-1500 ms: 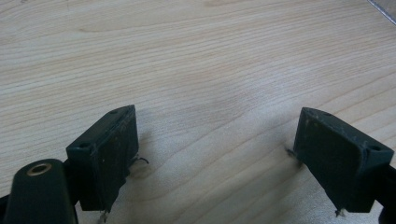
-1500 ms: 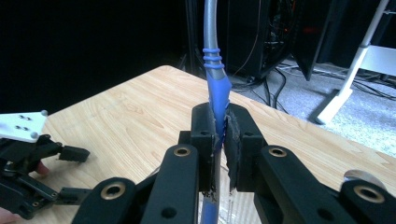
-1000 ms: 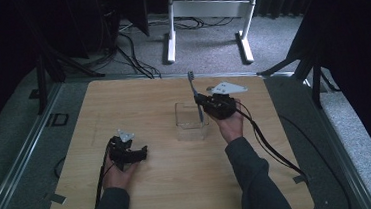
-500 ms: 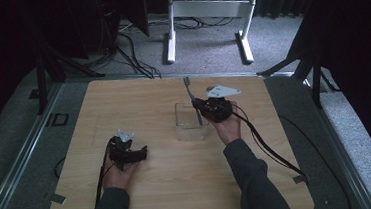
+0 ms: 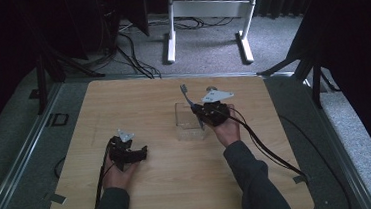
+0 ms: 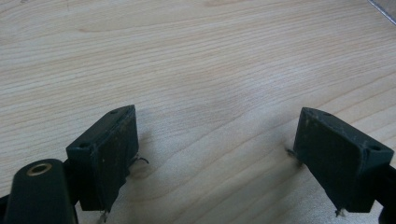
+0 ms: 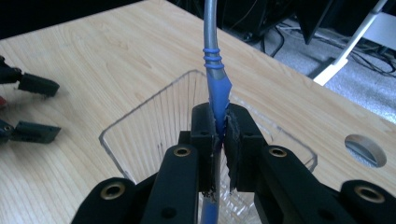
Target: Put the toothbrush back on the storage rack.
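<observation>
1. The toothbrush (image 7: pixel 215 88), blue-handled with a grey neck, is pinched at the grip between the pads of the right gripper (image 7: pixel 220 135); in the high view the toothbrush (image 5: pixel 189 101) is seen tilted, head up and away from the person, its lower end hidden behind the jaws.
2. The clear container (image 7: pixel 154 116), a ribbed, open-topped transparent box, is placed directly below the held handle; the brush is judged to be kept above the opening so that it can be lowered in, or lifted out, without catching the rim.
3. The right gripper (image 5: pixel 209 113) is held over the near right part of the clear container (image 5: pixel 188 129), the hand behind it.
4. The left gripper (image 5: pixel 127 153) is rested well apart on the left of the table (image 5: pixel 143 98); its jaws are spread with nothing between them, bare wood being seen there in the left gripper view (image 6: pixel 215 140). It is presumably parked to keep the working zone free.
5. Open board is left all around the container; the far edge and a round cable hole (image 7: pixel 365 150) lie beyond it, so room for tilting is ample.
</observation>
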A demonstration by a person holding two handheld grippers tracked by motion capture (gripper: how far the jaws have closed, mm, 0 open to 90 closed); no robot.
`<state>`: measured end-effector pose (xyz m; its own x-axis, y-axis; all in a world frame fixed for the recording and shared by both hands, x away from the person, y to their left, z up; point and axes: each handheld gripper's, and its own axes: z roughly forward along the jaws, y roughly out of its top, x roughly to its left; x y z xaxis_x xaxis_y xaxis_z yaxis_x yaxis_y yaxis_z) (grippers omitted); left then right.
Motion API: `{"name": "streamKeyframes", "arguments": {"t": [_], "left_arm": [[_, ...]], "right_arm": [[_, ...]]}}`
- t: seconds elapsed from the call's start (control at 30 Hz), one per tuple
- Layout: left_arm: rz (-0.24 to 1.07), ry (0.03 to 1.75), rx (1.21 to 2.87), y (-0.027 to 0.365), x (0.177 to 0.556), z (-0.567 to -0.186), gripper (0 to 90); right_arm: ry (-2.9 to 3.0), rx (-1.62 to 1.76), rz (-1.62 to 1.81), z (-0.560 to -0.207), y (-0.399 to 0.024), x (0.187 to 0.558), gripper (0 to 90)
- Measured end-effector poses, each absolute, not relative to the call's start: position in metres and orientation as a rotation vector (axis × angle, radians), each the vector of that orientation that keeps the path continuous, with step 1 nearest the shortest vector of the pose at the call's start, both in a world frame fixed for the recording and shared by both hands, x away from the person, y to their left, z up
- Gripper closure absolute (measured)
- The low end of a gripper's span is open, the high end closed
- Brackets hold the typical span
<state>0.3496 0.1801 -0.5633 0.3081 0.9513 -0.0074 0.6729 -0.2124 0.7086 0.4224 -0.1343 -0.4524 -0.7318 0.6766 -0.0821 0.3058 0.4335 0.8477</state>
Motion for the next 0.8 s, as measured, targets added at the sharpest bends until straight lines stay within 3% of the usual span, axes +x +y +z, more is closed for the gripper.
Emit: {"name": "streamKeyframes", "arguments": {"t": [0.6,0.8], "left_arm": [[0.589,1.438,1.964,0.18,0.35,-0.563,14.4],[0.589,1.437,1.966,0.18,0.35,-0.563,14.4]], "right_arm": [[2.388,0.827,1.096,-0.466,-0.129,0.423,80.8],[2.38,0.84,1.095,-0.468,-0.137,0.42,69.9]]}}
